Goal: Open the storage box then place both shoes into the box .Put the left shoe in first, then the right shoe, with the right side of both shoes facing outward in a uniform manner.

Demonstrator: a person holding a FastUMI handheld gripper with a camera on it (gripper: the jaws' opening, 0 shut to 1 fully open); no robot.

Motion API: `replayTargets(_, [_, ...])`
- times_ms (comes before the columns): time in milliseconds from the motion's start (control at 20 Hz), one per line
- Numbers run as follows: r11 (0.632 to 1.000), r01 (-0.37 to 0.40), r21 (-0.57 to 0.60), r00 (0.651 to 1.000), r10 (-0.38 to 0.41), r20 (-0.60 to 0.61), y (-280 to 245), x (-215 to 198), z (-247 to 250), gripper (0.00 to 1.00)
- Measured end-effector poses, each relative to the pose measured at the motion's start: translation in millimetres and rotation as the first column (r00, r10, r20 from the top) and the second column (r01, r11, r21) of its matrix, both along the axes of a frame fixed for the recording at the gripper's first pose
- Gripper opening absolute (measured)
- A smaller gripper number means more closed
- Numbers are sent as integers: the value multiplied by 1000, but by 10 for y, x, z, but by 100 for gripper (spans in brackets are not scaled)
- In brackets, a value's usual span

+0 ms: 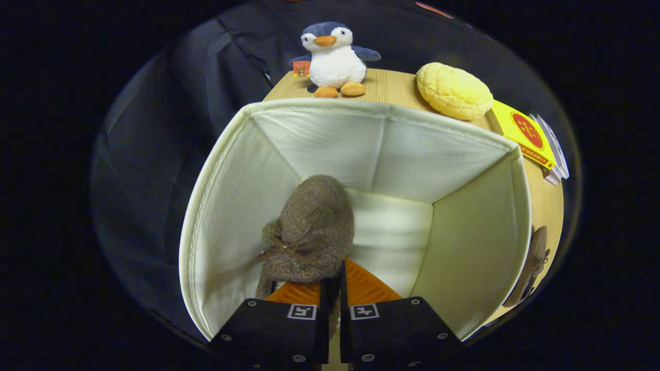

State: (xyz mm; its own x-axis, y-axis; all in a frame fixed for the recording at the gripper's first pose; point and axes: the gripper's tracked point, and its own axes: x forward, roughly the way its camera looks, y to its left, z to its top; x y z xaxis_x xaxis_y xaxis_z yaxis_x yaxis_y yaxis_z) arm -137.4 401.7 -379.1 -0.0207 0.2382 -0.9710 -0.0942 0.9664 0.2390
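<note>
Gripper view — jaws pinch shoe (309, 232) inside box (216, 206) — seemingly on wooden table (392, 85).

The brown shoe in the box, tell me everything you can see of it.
The shoe is brown, of fuzzy, woolly-looking fabric, with a thin brown bow across its top. It hangs toe-forward inside the open white box, near the box's left wall, above the pale floor. The gripper is shut on its rear edge, fingers close together with the fabric pinched between them. Its sole is hidden.
</note>
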Motion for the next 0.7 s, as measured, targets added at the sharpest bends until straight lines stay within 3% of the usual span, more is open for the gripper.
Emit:
replayTargets(100, [997, -36, 66, 997, 40, -68, 65, -154, 66, 17])
replayTargets(250, [986, 21, 166, 1000, -18, -24, 20, -39, 395, 37])
replayTargets(350, [957, 59, 284, 998, -61, -2, -12, 74, 743, 50])
replayTargets(400, [945, 60, 321, 997, -70, 18, -131, 130, 898, 60])
replayTargets(600, [925, 75, 373, 983, -132, 129, -849, 358, 1294, 81])
replayTargets(700, [929, 85, 359, 973, -156, 172, -1295, 391, 1342, 87])
